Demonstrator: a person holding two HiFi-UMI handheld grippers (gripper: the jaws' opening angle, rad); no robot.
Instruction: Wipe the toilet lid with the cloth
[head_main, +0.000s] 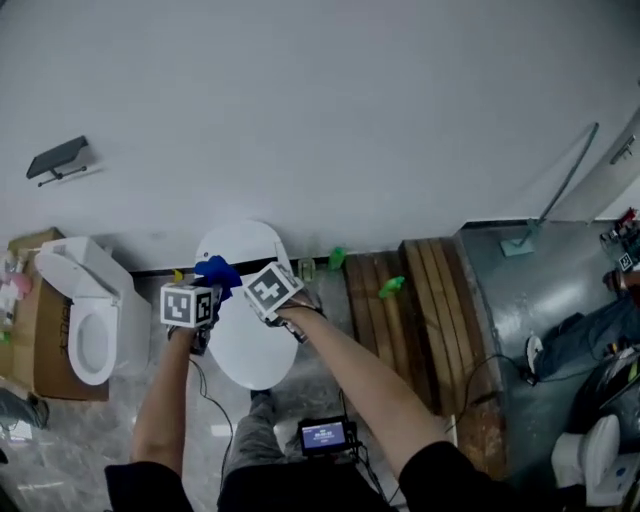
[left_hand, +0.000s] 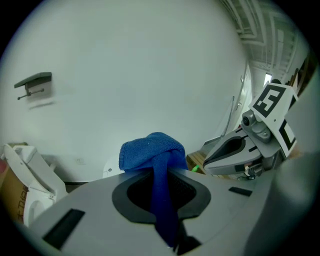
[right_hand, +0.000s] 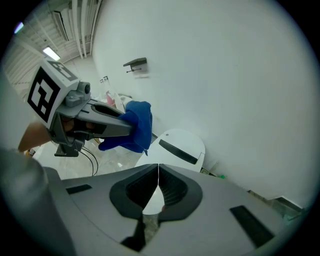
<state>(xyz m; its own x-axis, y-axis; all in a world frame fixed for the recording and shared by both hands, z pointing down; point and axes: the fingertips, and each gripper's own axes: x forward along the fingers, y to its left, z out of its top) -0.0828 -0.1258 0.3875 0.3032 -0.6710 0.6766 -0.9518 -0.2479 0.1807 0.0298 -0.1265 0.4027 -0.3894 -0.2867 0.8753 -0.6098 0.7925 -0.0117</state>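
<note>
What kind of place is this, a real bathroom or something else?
Probably a workshop or store room: a closed toilet and an open toilet by a cardboard box, beside a wooden pallet.

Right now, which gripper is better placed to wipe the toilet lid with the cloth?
Left: the left gripper is shut on the blue cloth over the toilet lid; the right gripper is shut and empty.

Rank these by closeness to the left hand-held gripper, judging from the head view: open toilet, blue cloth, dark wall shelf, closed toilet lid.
1. Blue cloth, clamped in the left hand-held gripper.
2. Closed toilet lid, just beneath, to its right.
3. Open toilet, off to the left.
4. Dark wall shelf, up the wall at far left.
</note>
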